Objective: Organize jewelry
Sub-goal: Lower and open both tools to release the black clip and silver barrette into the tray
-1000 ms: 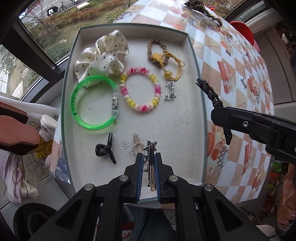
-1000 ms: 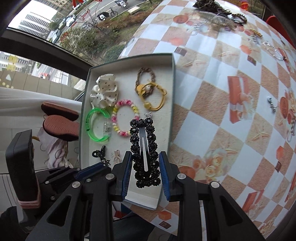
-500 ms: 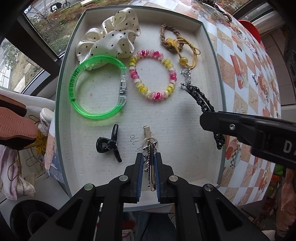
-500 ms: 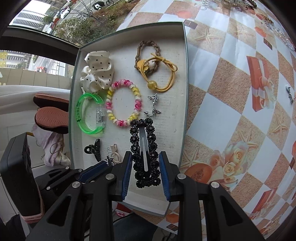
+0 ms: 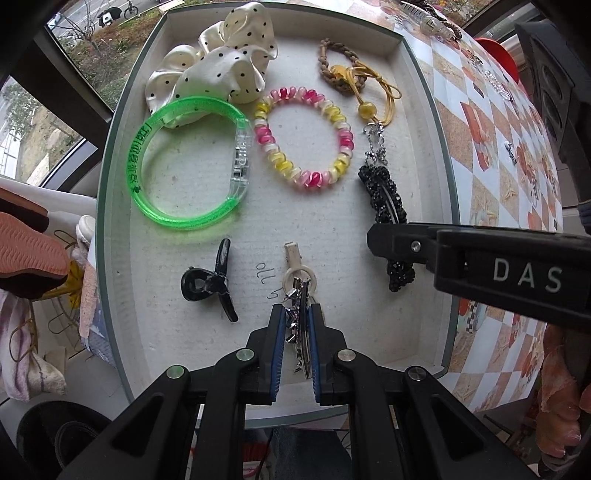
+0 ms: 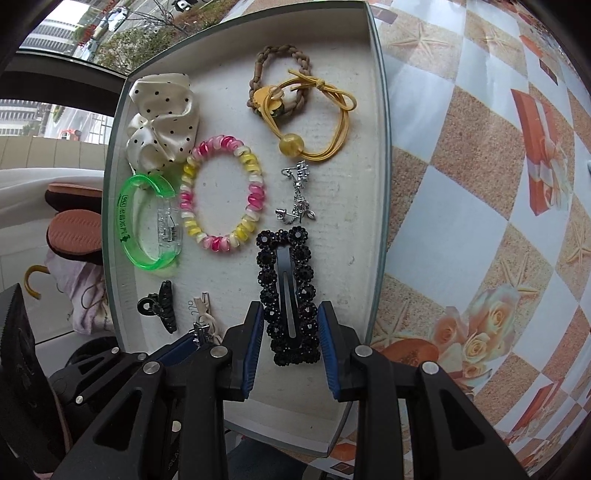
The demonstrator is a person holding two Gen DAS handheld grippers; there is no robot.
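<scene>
A white-lined tray point(image 5: 110, 192) holds the jewelry. My left gripper point(image 5: 296, 321) is shut on a silver star hair clip point(image 5: 301, 314), low over the tray's near part by a cream ring clip point(image 5: 295, 264). My right gripper point(image 6: 291, 321) is shut on a black beaded snap clip point(image 6: 288, 291), low over the tray's right side; the clip also shows in the left wrist view point(image 5: 384, 195). A green bangle point(image 5: 184, 166), pink-yellow bead bracelet point(image 5: 304, 136), polka-dot scrunchie point(image 5: 218, 62), yellow hair tie point(image 6: 314, 122), silver earring point(image 6: 299, 192) and small black claw clip point(image 5: 210, 284) lie in the tray.
The tray point(image 6: 380, 147) sits at the table's left edge by a window. A checkered tablecloth point(image 6: 480, 184) lies to its right, with more jewelry point(image 5: 436, 18) at the far end. Shoes point(image 5: 22, 243) lie on the floor to the left.
Both grippers have come lower and closer to the tray. The black beaded clip has moved from above the table edge to over the tray's right side, beside the silver earring.
</scene>
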